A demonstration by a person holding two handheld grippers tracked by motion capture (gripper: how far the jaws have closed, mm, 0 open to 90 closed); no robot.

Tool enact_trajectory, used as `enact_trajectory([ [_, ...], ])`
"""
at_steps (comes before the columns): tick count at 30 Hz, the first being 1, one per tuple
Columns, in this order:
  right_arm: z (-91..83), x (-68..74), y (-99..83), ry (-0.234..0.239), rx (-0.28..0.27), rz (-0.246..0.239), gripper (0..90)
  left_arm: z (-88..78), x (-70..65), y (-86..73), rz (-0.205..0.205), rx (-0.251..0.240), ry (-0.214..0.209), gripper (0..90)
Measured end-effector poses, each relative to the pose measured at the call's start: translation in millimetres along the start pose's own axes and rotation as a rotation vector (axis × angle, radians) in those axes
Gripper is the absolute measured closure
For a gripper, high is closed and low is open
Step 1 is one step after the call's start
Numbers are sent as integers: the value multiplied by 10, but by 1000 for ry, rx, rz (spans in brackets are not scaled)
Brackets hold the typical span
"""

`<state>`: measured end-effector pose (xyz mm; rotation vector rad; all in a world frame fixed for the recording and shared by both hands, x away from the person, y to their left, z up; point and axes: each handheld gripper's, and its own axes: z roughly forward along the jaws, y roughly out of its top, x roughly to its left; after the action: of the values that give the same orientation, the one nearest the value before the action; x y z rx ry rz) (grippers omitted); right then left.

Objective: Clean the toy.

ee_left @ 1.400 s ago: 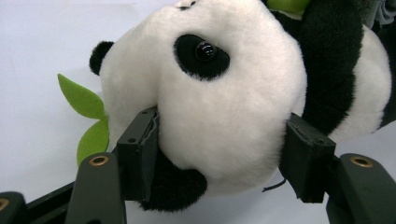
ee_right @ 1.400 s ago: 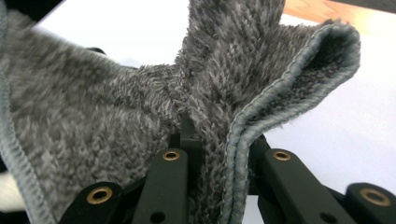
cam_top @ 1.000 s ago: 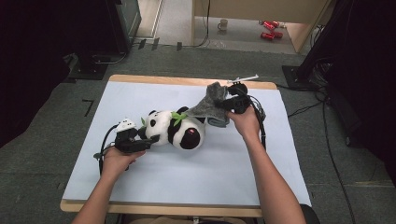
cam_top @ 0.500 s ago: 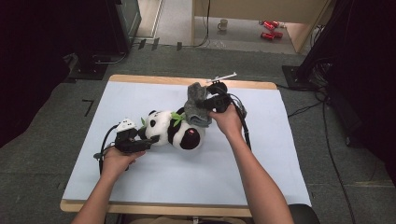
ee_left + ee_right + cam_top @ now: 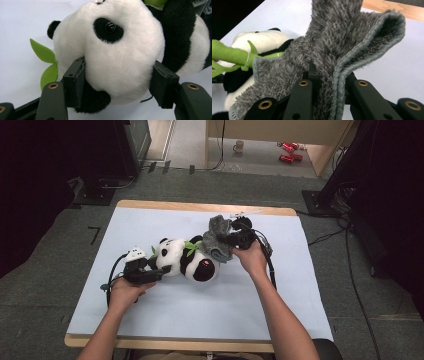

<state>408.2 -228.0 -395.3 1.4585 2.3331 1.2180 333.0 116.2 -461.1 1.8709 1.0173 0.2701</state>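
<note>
Gripping panda plush (image 5: 185, 260) by its head, L gripper (image 5: 117, 87) has pads squeezing into white fur on both sides. Plush lies mid-mat on table (image 5: 300, 285), head to left. Soft, light, squashy; head gives a bulky, secure hold. R gripper (image 5: 324, 82), just right of panda's body, is clamped tight on a fold of grey cloth (image 5: 332, 45): limp, fluffy, best pinched at hem. R forearm reaches in from near edge, wrist angled left over plush.

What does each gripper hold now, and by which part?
The left gripper holds the panda toy by its head; the right gripper pinches the grey cloth at a fold.
</note>
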Motion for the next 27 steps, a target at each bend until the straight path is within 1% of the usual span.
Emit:
enact_trajectory([
  [3, -31, -35, -43, -4, -3, 14, 779, -1, 5, 2, -3, 1, -2, 373],
  [5, -57, -63, -69, -13, -1, 14, 780, -2, 10, 2, -7, 1, -4, 373],
  [9, -106, -143, -136, -42, 34, 17, 780, -6, 19, 1, -15, 3, -6, 373],
  [13, -133, -256, -253, -61, 82, 24, 781, -8, 24, -2, -15, 5, -8, 373],
  [16, -172, -312, -312, -53, 68, 30, 781, -8, 21, 0, -12, 7, -6, 373],
  [18, -206, -326, -317, -59, 64, 22, 780, -10, 20, 0, -9, 9, -5, 373],
  [21, -278, -339, -319, -78, 56, -5, 781, -13, 17, -1, -5, 11, -4, 372],
  [23, -321, -365, -339, -81, 57, -9, 780, -12, 19, -2, -5, 10, -6, 372],
  [25, -353, -393, -366, -83, 55, -1, 780, -12, 19, -1, -4, 10, -7, 372],
  [27, -381, -414, -384, -81, 39, 6, 780, -12, 18, -1, -4, 11, -6, 372],
])
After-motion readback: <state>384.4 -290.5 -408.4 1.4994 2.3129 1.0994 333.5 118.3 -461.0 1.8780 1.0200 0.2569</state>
